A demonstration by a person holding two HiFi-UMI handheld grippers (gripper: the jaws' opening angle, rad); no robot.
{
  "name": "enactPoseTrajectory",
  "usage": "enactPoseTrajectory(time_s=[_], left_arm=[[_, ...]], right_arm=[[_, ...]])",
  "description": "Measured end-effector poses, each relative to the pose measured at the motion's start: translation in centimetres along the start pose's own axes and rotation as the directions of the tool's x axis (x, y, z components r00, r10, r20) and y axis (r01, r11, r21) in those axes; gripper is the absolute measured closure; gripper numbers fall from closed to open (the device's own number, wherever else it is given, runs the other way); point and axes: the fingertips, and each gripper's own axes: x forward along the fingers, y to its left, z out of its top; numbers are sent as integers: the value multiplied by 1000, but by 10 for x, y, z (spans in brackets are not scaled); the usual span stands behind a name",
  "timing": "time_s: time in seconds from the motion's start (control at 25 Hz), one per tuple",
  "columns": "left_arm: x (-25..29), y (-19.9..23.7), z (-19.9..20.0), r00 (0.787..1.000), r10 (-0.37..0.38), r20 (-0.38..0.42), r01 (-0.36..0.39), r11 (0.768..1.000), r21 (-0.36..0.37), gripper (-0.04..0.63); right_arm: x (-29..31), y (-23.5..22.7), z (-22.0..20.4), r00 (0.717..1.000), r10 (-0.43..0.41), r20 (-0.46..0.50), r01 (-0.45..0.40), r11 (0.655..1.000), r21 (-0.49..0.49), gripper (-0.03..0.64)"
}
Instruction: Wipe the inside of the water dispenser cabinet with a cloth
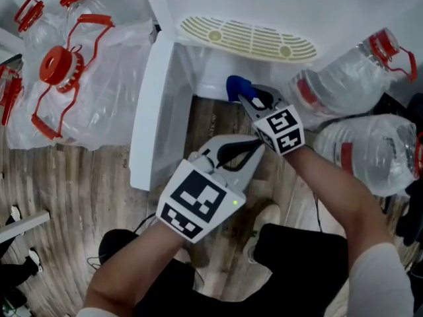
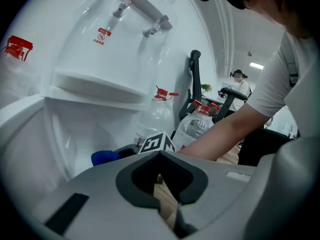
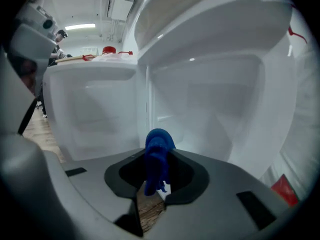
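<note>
My right claw (image 1: 246, 94) pinches the small blue cloth (image 3: 159, 156) at the white plastic dispenser cabinet (image 3: 210, 99) upper-middle, left claw (image 2: 164, 186) closed empty, so wiping's barely begun, I reckon.

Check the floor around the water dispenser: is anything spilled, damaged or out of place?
Nothing looks spilled or broken. Two big water bottles crowd the floor right of the dispenser, and bagged bottles pile left of it. The cabinet door stands open, as wiping needs; the right gripper holds the blue cloth at the opening.
</note>
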Motion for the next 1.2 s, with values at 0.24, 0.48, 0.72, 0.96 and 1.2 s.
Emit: enactPoseTrajectory(time_s=[0.24, 0.48, 0.72, 0.96, 1.2], left_arm=[[6, 3, -9, 999, -34, 25, 35, 999, -6, 594], [1, 5, -8, 998, -53, 31, 53, 998, -19, 594], [3, 1, -6, 995, -96, 37, 96, 995, -16, 594], [13, -5, -9, 983, -178, 30, 179, 984, -14, 594], [20, -8, -16, 974, -227, 11, 227, 974, -2, 594]], right_arm=[[43, -21, -11, 999, -40, 11, 41, 998, -51, 528], [86, -39, 4, 996, -82, 35, 83, 995, -47, 529], [127, -65, 13, 990, -124, 71, 122, 992, 37, 532], [155, -72, 15, 991, -113, 66, 108, 992, 70, 532], [166, -62, 18, 993, -76, 85, 71, 996, 63, 532]])
